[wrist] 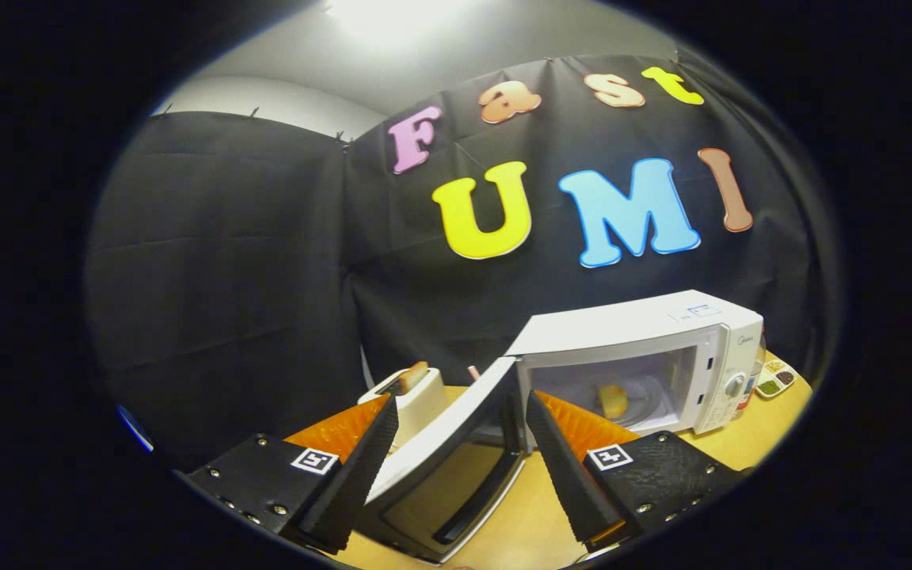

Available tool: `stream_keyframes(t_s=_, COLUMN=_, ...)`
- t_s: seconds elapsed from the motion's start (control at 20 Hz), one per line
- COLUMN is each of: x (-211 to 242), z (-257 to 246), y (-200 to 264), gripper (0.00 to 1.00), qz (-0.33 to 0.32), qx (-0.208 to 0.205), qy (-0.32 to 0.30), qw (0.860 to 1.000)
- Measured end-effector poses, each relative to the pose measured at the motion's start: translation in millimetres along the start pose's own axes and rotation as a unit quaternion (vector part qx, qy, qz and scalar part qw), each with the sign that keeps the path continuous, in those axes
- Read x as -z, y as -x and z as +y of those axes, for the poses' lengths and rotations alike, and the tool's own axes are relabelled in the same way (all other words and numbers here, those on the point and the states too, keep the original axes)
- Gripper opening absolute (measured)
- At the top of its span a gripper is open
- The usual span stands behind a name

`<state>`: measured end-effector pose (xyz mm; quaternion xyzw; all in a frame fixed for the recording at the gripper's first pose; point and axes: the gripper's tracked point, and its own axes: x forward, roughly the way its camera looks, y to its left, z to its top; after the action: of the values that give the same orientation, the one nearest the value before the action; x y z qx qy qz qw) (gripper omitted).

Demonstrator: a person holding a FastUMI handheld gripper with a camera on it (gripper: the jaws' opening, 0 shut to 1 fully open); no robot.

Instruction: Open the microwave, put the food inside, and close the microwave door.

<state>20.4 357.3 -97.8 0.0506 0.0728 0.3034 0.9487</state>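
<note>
Gripper point(456, 463): I see fingers spread wide, gripping nothing; door edge sits btwn them.
Door point(444, 467): swung open, just ahead.
Microwave point(646, 356): beyond right finger.
Food point(613, 400): inside cavity.
Toaster point(412, 400): beyond left finger.

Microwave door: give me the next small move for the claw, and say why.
Probably push the microwave door toward the microwave to swing it shut. The food already sits inside, the door stands wide open, and its edge lies between the fingers of the open claw, which do not press on it.
</note>
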Motion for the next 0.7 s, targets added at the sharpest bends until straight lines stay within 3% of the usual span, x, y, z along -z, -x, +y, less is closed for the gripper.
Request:
stream_keyframes(t_s=0.25, x=-2, z=88, y=28, gripper=0.99, qz=-0.002, qx=-0.066, qy=0.010, qw=0.998)
stream_keyframes(t_s=0.55, x=42, z=183, y=48, gripper=0.97, qz=0.040, qx=-0.161, qy=0.011, qw=0.986)
stream_keyframes(t_s=0.6, x=52, z=199, y=51, gripper=0.86, qz=0.050, qx=-0.180, qy=0.013, qw=0.982)
stream_keyframes(t_s=0.65, x=64, z=211, y=57, gripper=0.83, qz=0.064, qx=-0.195, qy=0.018, qw=0.979)
stream_keyframes(t_s=0.7, x=80, z=215, y=55, gripper=0.71, qz=0.078, qx=-0.194, qy=0.026, qw=0.978)
